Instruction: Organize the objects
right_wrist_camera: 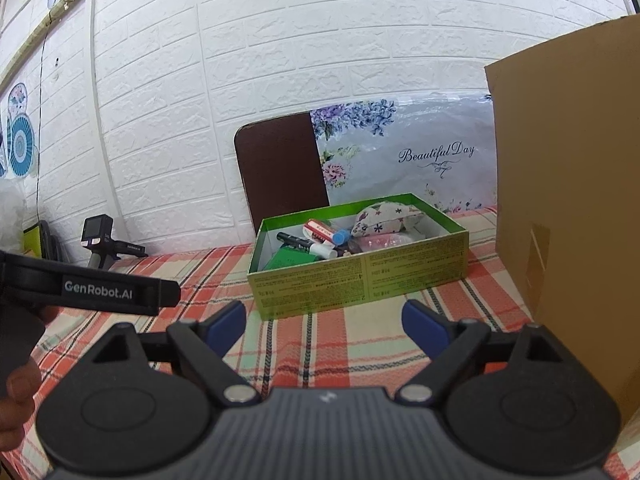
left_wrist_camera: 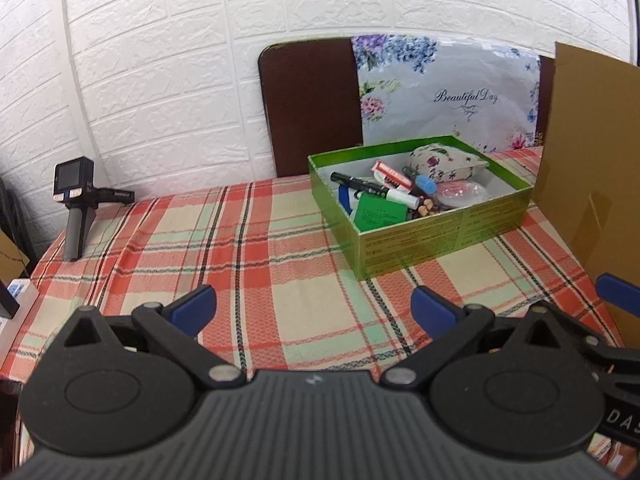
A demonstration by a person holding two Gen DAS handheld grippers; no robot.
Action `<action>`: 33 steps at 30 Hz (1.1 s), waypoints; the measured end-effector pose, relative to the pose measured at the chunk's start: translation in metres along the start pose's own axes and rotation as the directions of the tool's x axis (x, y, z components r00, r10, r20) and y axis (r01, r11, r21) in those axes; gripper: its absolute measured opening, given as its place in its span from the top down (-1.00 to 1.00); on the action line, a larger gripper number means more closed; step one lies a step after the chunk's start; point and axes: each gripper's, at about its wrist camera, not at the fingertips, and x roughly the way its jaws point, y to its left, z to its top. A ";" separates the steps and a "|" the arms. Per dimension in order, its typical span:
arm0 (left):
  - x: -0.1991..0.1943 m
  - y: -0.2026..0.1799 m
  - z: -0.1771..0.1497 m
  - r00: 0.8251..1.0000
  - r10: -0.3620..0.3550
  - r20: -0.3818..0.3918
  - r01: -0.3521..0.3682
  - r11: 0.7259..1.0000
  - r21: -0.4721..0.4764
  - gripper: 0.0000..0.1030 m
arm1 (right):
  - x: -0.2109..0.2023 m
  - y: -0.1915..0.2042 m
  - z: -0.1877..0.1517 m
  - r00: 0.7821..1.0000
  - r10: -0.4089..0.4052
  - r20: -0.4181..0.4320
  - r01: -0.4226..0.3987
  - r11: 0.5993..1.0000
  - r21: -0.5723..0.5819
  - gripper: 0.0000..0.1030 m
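A green open box [left_wrist_camera: 444,236] [right_wrist_camera: 360,276] stands on the plaid tablecloth [left_wrist_camera: 260,248], ahead and to the right. Inside lie a floral fabric pouch [left_wrist_camera: 444,162] [right_wrist_camera: 386,218], a black marker [left_wrist_camera: 356,182], a red-and-white tube [left_wrist_camera: 392,174], a small green carton [left_wrist_camera: 378,212] and a pink item in clear wrap [left_wrist_camera: 456,192]. My left gripper [left_wrist_camera: 314,306] is open over bare cloth, short of the box, with nothing between its blue pads. My right gripper [right_wrist_camera: 326,322] is open too, just in front of the box's near wall, and holds nothing.
A tall cardboard box [left_wrist_camera: 592,168] [right_wrist_camera: 568,200] walls off the right side. A small camera on a grip [left_wrist_camera: 76,204] stands at the far left of the table. A brown board [left_wrist_camera: 312,112] and a floral bag [left_wrist_camera: 448,96] lean on the brick wall. A person's hand [right_wrist_camera: 16,384] shows at left.
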 end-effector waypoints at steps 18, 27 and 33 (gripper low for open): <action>0.015 0.003 -0.018 0.999 0.019 -0.028 -0.017 0.998 0.056 -1.00 | 0.032 0.005 -0.010 0.989 -0.011 -0.147 0.010 1.000 -0.010 -0.93; 0.020 0.012 -0.023 0.998 0.024 -0.059 -0.020 0.998 0.053 -1.00 | 0.048 0.011 -0.012 0.970 -0.036 -0.241 0.031 0.999 -0.024 -1.00; 0.014 0.022 -0.023 0.997 0.050 -0.066 -0.047 0.998 0.037 -1.00 | 0.050 0.027 0.005 0.969 -0.024 -0.246 -0.001 0.995 -0.101 -1.00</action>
